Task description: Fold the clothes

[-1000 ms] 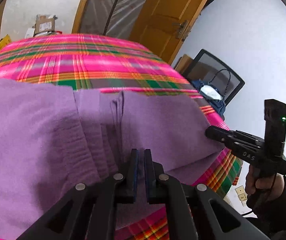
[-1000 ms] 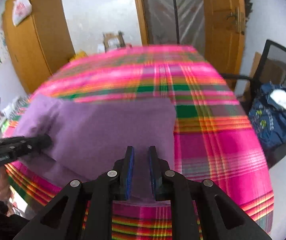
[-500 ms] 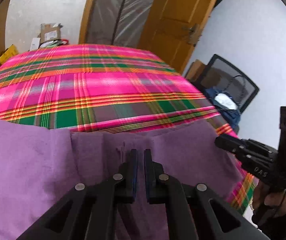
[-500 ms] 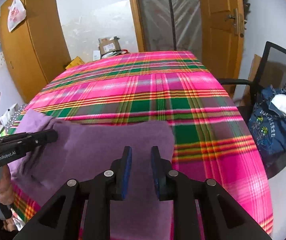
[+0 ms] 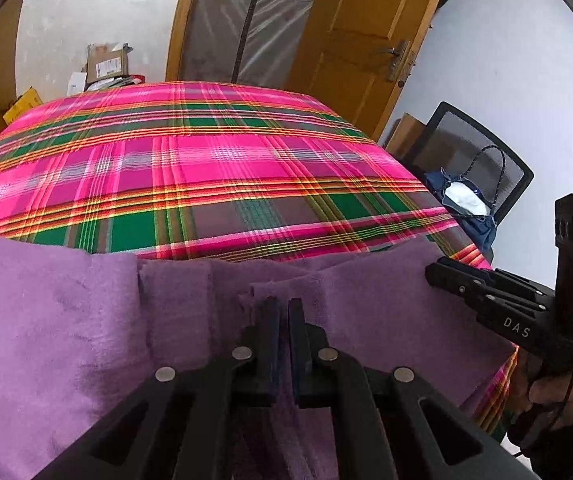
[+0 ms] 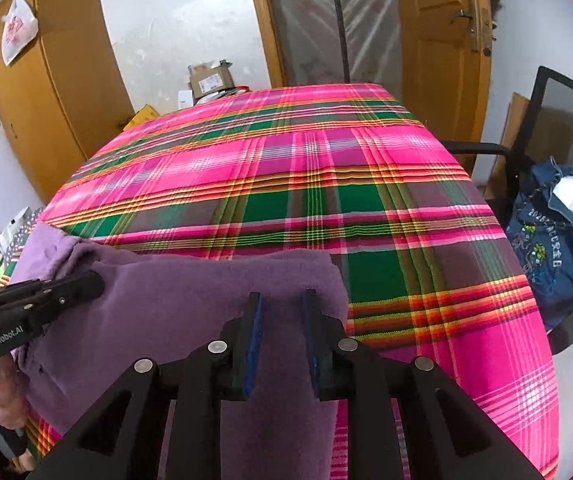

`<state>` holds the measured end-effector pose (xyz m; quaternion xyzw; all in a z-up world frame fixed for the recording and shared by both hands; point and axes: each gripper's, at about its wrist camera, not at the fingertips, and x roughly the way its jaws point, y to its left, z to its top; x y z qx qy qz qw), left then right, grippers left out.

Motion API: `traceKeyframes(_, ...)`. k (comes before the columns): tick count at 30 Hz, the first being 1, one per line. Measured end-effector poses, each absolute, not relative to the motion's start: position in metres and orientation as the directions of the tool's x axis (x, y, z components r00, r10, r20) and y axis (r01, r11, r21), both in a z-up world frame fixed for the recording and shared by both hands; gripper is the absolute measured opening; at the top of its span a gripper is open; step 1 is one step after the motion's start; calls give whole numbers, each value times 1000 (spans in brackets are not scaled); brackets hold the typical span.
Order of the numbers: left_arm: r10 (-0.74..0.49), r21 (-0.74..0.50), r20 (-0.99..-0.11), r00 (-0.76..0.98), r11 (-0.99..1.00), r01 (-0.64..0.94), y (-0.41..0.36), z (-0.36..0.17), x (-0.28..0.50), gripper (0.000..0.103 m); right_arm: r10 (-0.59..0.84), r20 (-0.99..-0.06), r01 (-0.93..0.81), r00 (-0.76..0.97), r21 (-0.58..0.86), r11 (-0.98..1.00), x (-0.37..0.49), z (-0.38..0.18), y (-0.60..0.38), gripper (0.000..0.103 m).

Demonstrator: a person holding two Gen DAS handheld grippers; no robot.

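Observation:
A purple garment [image 5: 66,320] lies folded along the near edge of the table, which is covered by a pink plaid cloth [image 5: 226,160]. My left gripper [image 5: 282,304] sits low on the garment's middle. Its jaws are almost together, with a small raised flap of purple fabric at their tips. In the right wrist view the left gripper [image 6: 96,284] rests on the garment [image 6: 186,300] at the left. My right gripper [image 6: 282,298] hovers over the garment's right end with its jaws apart and widening. Nothing is pinched between them. From the left wrist view the right gripper [image 5: 432,272] points in over the cloth's right edge.
A black mesh chair [image 6: 558,92] with a blue denim bag [image 6: 558,236] stands right of the table. Beyond the far edge are a wooden door [image 6: 442,40], cardboard boxes [image 6: 210,78] and a wooden cupboard [image 6: 58,72]. A hand [image 5: 546,392] holds the right gripper's handle.
Both cameras have drawn back toward the near table edge, so more plaid shows beyond the garment. The right jaws have spread wider. The left jaws look the same.

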<state>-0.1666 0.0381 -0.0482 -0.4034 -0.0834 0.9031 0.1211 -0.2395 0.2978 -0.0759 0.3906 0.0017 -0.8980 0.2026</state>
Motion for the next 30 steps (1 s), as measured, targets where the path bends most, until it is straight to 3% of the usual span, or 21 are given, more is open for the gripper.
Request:
traceKeyframes(11,297,-268,-706,-642,-952,-146,35,-45,-166,5,-384,-704,386,-597,167,-907,-241,-76,299,23)
traceKeyframes(15,306,-293,-699,-647,-947,-131,29,-36,-157,5,-429,-718,409,-549,217,-886,-244,-73,302,35)
traceKeyframes(19,305,-277,-671,-676,-949,-152,29,-23,-134,5,-444,-702,374,-557,265,-889,-230,-60,308,36)
traceKeyframes(25,344,-268,-668,-660,-938,-219,39,-27,-109,5,-403,-692,440,-599,136,-888,-191,-57,302,36)
traceKeyframes(30,349,-285,-704,-618,-937,-203,38,-48,-110,5,-407,-707,441,-578,150,-885,-184,-66,309,36)
